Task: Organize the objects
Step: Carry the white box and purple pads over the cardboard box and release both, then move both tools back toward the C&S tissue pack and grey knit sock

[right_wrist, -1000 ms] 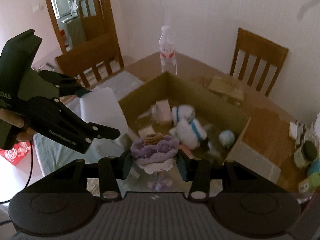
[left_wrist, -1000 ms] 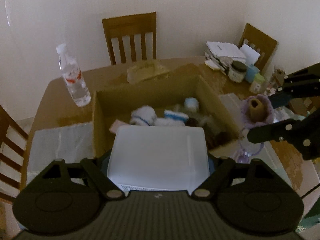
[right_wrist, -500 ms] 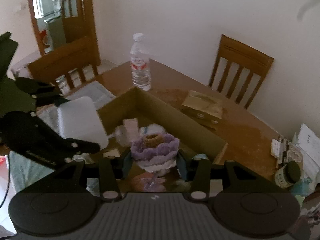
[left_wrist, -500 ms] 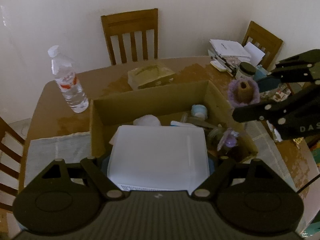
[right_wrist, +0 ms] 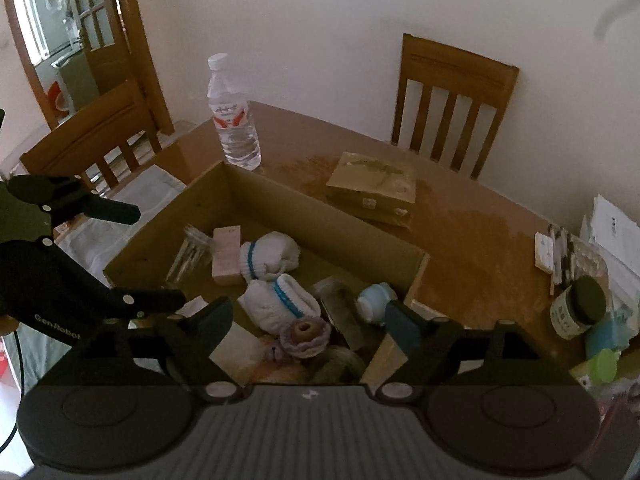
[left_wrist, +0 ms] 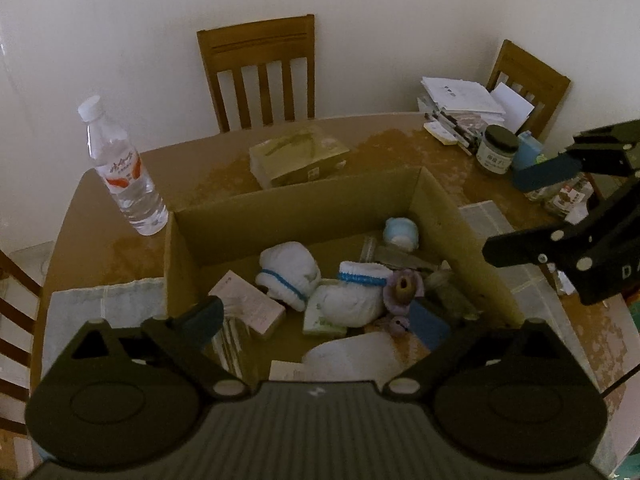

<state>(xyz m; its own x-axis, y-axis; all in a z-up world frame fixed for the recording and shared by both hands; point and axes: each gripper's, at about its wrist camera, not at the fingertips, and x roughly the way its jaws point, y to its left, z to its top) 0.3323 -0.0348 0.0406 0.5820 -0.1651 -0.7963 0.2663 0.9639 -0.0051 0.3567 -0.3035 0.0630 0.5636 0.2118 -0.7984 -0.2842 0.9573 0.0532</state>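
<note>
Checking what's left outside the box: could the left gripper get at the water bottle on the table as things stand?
Probably yes. The water bottle stands upright beside the cardboard box, with nothing around it, and the left gripper has its jaws opening with nothing between them.

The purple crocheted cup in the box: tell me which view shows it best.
The right wrist view: the purple crocheted cup lies near and centred, its brown mouth facing the camera. The left wrist view shows the same cup smaller, beside a white sock in the cardboard box.
</note>
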